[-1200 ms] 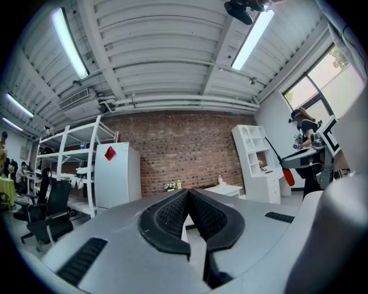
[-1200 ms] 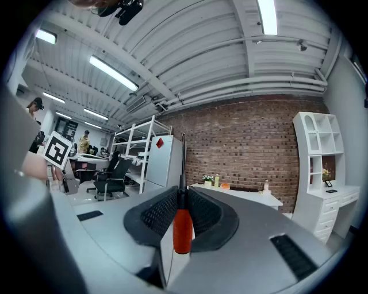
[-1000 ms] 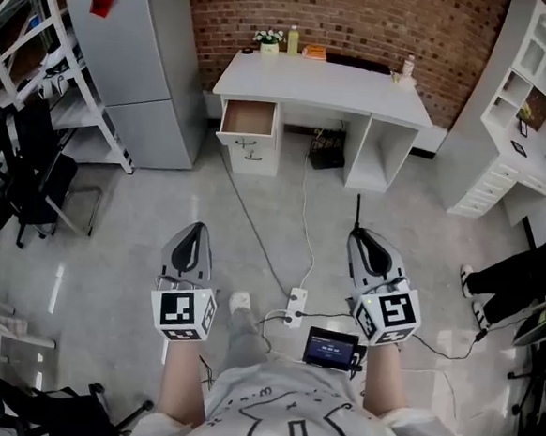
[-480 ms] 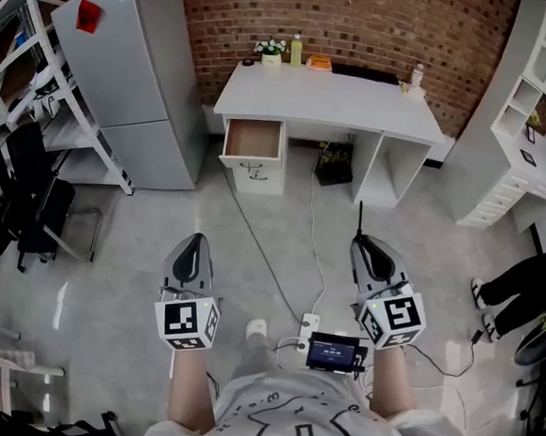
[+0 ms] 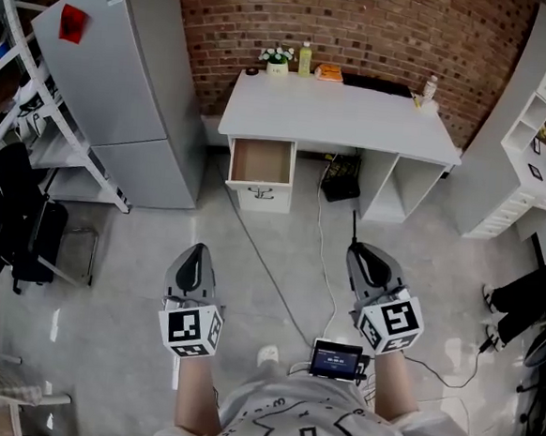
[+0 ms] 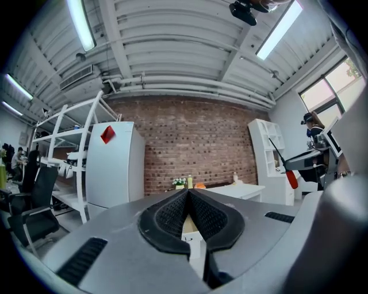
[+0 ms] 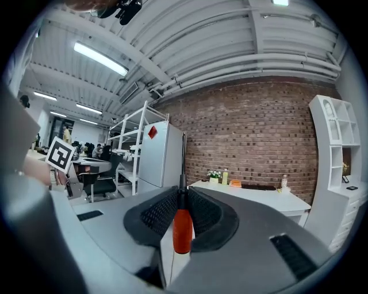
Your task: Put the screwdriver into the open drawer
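The screwdriver (image 7: pixel 182 228) has a red handle and a thin black shaft (image 5: pixel 353 224) that sticks forward. My right gripper (image 7: pixel 183 194) is shut on it, with the handle between the jaws. In the head view this gripper (image 5: pixel 368 259) hovers over the floor, well short of the white desk (image 5: pixel 357 111). The open drawer (image 5: pixel 260 162) juts from the desk's left side, its wooden inside showing nothing in it. My left gripper (image 5: pixel 193 253) is level with the right one, shut with nothing held (image 6: pixel 188 194). From the left gripper view the screwdriver (image 6: pixel 291 178) shows at the right.
A grey fridge (image 5: pixel 125 69) stands left of the desk and a white shelf unit (image 5: pixel 533 139) to its right. Cables (image 5: pixel 319 254) trail over the floor between me and the desk. A black chair (image 5: pixel 23 230) is at the left, a person's legs (image 5: pixel 530 294) at the right edge.
The desk and open drawer have come closer and lower in the head view as I step forward. Both grippers keep the same pose, and the right one still holds the screwdriver.
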Available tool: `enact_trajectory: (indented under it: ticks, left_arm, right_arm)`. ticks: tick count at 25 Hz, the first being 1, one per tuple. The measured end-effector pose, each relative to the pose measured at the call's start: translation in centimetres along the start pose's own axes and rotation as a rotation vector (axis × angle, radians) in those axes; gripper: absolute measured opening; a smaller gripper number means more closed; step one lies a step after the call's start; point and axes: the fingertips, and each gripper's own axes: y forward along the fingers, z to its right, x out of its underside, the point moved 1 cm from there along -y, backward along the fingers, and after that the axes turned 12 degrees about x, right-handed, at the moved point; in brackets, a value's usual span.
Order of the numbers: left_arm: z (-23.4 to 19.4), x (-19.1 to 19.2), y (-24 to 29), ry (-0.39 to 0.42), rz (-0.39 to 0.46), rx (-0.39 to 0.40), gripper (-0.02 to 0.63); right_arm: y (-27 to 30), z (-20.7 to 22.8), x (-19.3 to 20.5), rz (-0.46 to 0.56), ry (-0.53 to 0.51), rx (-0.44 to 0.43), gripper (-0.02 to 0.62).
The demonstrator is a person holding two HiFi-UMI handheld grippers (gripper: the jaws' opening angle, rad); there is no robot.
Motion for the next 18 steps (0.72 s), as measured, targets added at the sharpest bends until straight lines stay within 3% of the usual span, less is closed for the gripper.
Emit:
enact_trajectory:
  ticks: [8, 18]
  left_arm:
    - [-6.9, 0.2, 4.9, -0.011, 0.005, 0.037, 0.012]
    - [-9.9, 0.7, 7.1, -0.028, 0.017, 0.029, 0.012]
  right_arm:
    - [7.9, -3.0, -0.8, -0.011, 0.011, 0.003, 0.060]
    - [11.5, -2.1, -1.4, -0.019, 0.003, 0.016, 0.060]
